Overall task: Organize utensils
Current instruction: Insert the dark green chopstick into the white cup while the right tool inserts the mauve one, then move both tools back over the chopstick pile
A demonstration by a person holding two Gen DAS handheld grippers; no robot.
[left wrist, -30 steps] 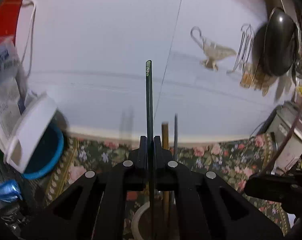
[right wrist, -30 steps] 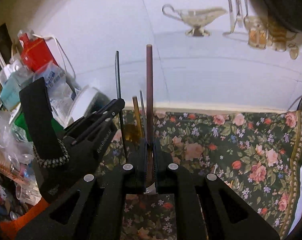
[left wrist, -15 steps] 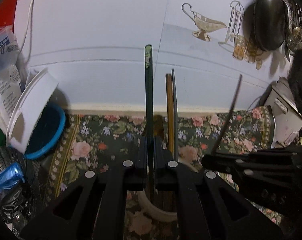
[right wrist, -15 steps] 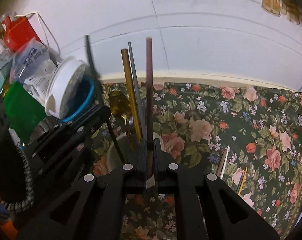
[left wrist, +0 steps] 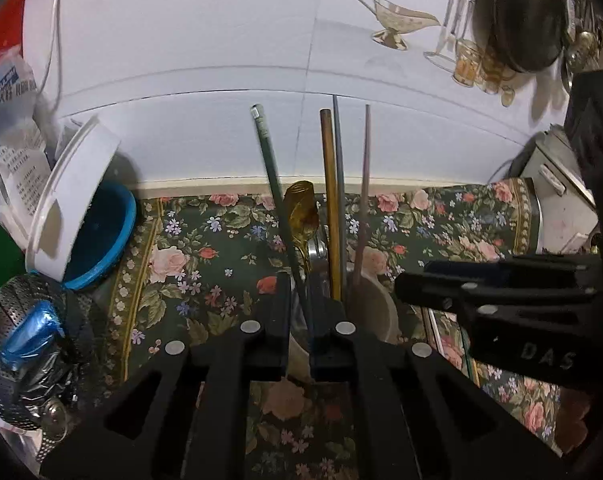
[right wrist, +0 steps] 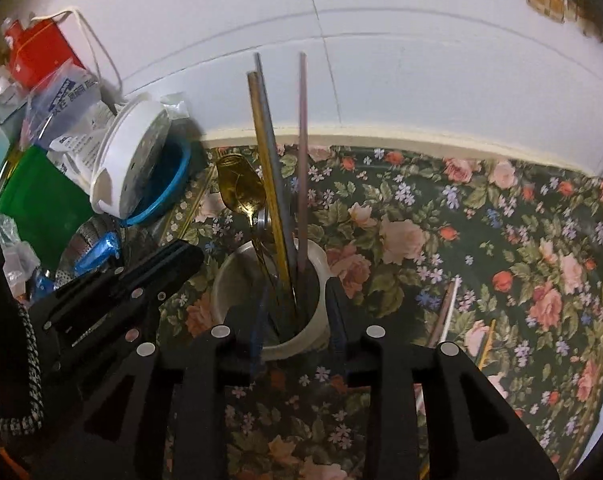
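Observation:
A white cup (right wrist: 316, 258) stands on the floral cloth and holds a gold spoon (right wrist: 241, 192), a gold chopstick (right wrist: 267, 168), a grey one and a mauve chopstick (right wrist: 302, 152). My right gripper (right wrist: 293, 312) is open, its fingers either side of the cup. My left gripper (left wrist: 305, 312) is open a little; a dark green chopstick (left wrist: 275, 196) leans between its fingers down into the cup (left wrist: 375, 308). Loose utensils (right wrist: 445, 312) lie on the cloth right of the cup.
A white lid and blue bowl (right wrist: 141, 168) lean at the left by a green box (right wrist: 41, 208), packets and a red box (right wrist: 37, 54). A metal strainer (left wrist: 29, 344) sits at the left. A white tiled wall (right wrist: 381, 60) stands behind. A dark pan (left wrist: 529, 20) hangs at the right.
Both grippers lowered toward the cup and opened. The mauve chopstick left my right gripper and stands in the cup. The green chopstick tilted left as my left gripper loosened.

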